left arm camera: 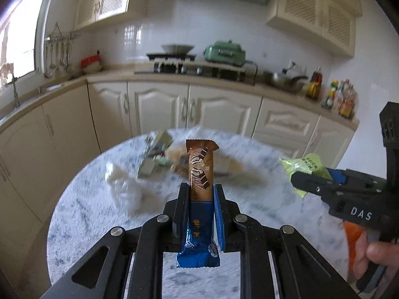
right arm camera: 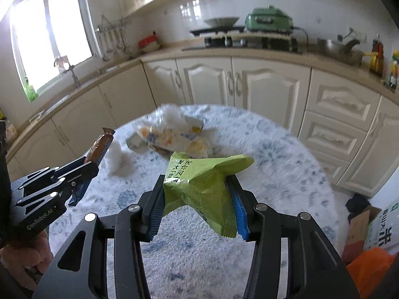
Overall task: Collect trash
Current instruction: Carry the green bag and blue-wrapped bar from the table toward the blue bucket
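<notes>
Both tongs hold wrappers above the round worktop.

Left wrist view: the left tongs (left arm camera: 200,189) are clamped on a long brown-and-blue foil snack wrapper (left arm camera: 200,172), which stands upright between the pads, its blue end hanging below. At the right edge the right tongs (left arm camera: 305,179), held by a hand (left arm camera: 374,254), pinch a crumpled lime-green plastic packet (left arm camera: 296,165). Behind lie blurred heaped wrappers (left arm camera: 159,154) and a white crumpled plastic bag (left arm camera: 124,186) on the round marbled white-and-blue worktop (left arm camera: 261,199).

Right wrist view: the right tongs (right arm camera: 197,186) grip the lime-green packet (right arm camera: 199,182) between both pads, clear of the worktop (right arm camera: 274,162). At the left, the left tongs (right arm camera: 87,168) carry the brown wrapper (right arm camera: 99,147), tilted. A printed white wrapper pile (right arm camera: 174,134) rests farther back.
</notes>
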Motion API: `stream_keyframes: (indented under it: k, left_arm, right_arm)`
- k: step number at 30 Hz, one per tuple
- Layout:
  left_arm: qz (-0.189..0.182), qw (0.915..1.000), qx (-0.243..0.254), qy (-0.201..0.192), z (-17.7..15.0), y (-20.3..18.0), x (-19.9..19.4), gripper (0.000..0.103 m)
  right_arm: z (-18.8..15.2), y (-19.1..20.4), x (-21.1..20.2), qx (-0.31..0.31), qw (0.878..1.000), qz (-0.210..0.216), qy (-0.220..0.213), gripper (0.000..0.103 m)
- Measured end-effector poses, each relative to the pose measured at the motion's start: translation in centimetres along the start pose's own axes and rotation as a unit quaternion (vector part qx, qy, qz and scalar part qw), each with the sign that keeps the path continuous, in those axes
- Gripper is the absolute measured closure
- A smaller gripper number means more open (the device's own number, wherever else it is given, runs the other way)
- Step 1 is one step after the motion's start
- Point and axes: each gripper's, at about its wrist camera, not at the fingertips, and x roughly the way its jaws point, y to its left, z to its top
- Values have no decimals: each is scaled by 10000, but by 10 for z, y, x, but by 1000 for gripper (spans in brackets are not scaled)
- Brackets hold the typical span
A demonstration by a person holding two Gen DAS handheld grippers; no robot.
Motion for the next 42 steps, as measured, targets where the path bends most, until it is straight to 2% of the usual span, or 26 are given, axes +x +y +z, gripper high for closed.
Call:
stream_keyframes:
  k: [11, 18, 23, 31, 39, 42]
  left_arm:
    - [-144, 9979, 119, -615, -6, -42, -51, 88]
    - [-203, 9961, 193, -837, -17, -62, -72, 88]
    - [-409, 9945, 223, -939, -21, -78, -81, 88]
    - [-981, 9913, 309, -819, -14, -104, -71, 88]
    - [-1559, 9859, 308, -518, 1, -128, -41, 88]
    - [-1754, 9832, 342, -373, 18, -143, -19, 88]
  right_arm:
    - [13, -13, -68, 40, 9982, -148, -574, 55]
    - [16, -24, -97, 129, 9962, -251, -827, 55]
    - [18, -39, -115, 178, 9944, -361, -976, 55]
    - [13, -81, -147, 394, 9897, -742, -1161, 55]
    - [-4, -138, -173, 750, 9833, -1187, -1160, 55]
    - [-15, -164, -180, 931, 9799, -1366, -1113, 55]
